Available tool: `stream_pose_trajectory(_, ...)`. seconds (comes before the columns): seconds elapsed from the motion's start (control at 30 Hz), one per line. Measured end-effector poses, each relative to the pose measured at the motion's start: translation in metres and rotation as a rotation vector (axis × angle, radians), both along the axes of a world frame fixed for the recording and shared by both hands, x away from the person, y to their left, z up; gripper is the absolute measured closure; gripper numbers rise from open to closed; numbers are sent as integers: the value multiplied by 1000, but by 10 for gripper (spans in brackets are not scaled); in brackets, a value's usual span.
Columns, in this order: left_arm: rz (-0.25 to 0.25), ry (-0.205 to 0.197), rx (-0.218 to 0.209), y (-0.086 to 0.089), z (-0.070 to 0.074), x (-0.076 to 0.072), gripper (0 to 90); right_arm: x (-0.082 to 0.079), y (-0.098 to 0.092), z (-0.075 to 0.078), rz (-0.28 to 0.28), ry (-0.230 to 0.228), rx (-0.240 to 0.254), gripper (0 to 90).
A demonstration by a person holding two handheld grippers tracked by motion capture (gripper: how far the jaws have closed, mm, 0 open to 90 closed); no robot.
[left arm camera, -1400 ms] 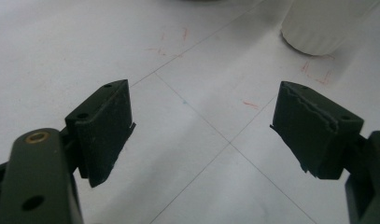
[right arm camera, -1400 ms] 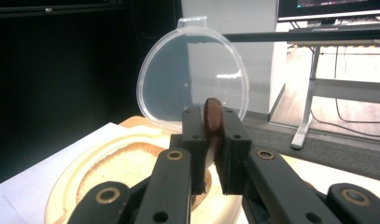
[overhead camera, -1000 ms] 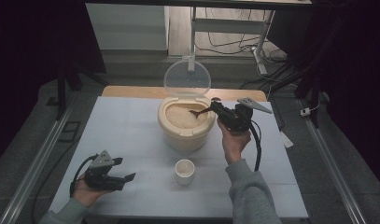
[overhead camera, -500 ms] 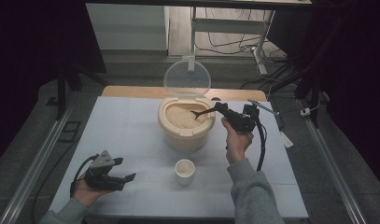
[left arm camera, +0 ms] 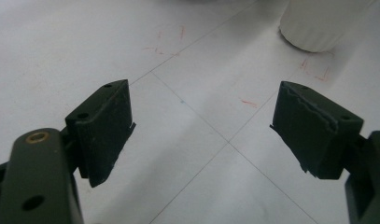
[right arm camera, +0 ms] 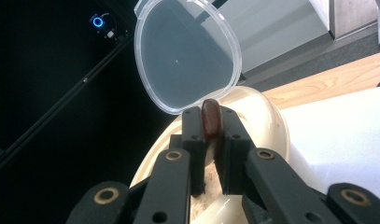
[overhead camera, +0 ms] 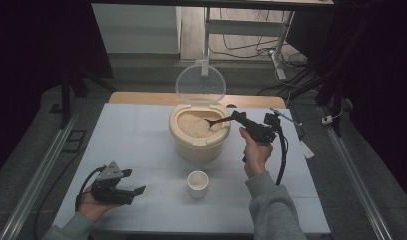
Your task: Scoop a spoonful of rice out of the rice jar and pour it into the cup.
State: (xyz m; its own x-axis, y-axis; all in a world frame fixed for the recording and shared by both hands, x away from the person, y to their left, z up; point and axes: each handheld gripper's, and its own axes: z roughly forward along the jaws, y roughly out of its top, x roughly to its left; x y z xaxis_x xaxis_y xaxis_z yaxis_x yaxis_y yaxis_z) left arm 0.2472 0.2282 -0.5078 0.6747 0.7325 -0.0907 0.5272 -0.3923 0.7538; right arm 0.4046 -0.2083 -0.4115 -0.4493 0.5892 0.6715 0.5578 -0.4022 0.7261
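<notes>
A cream rice container (overhead camera: 199, 140) stands at the table's middle, its clear lid (overhead camera: 200, 83) hinged upright, rice (overhead camera: 193, 125) inside. My right gripper (overhead camera: 239, 118) is shut on a dark brown spoon (overhead camera: 217, 121) whose bowl dips into the rice. In the right gripper view the spoon's handle (right arm camera: 210, 118) sits pinched between the jaws, with the lid (right arm camera: 187, 56) behind. A small white cup (overhead camera: 197, 183) stands in front of the container. My left gripper (overhead camera: 133, 192) rests open on the table at front left; its view shows the cup's base (left arm camera: 318, 23) ahead.
The white table top (overhead camera: 131, 140) has faint red marks (left arm camera: 171, 39) and thin grid lines. A wooden strip (overhead camera: 141, 98) runs along the far edge. A black cable (overhead camera: 281, 155) trails from the right gripper. Metal rails (overhead camera: 36, 175) flank the table.
The right gripper has moved right and tilted, drawing the spoon across the rice. The left gripper has stayed put.
</notes>
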Motion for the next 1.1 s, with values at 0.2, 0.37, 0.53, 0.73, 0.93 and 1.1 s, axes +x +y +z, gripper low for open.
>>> stream_pose_trajectory(0.2,0,-3,5,0,0,0,197,1,-4,-1,-9,26,32,835)
stream_pose_trajectory(0.37,0,-2,6,0,0,0,198,1,-10,-1,-18,60,71,835)
stream_pose_trajectory(0.53,-1,-3,9,-1,-1,0,198,2,-14,0,-21,88,119,835)
stream_pose_trajectory(0.73,-3,-5,13,-2,-1,0,199,2,-18,0,-22,108,146,835)
stream_pose_trajectory(0.93,-5,-5,18,-2,-1,0,200,1,-22,1,-26,120,179,835)
stream_pose_trajectory(1.1,-7,-6,25,-2,-1,0,200,0,-25,3,-25,116,184,835)
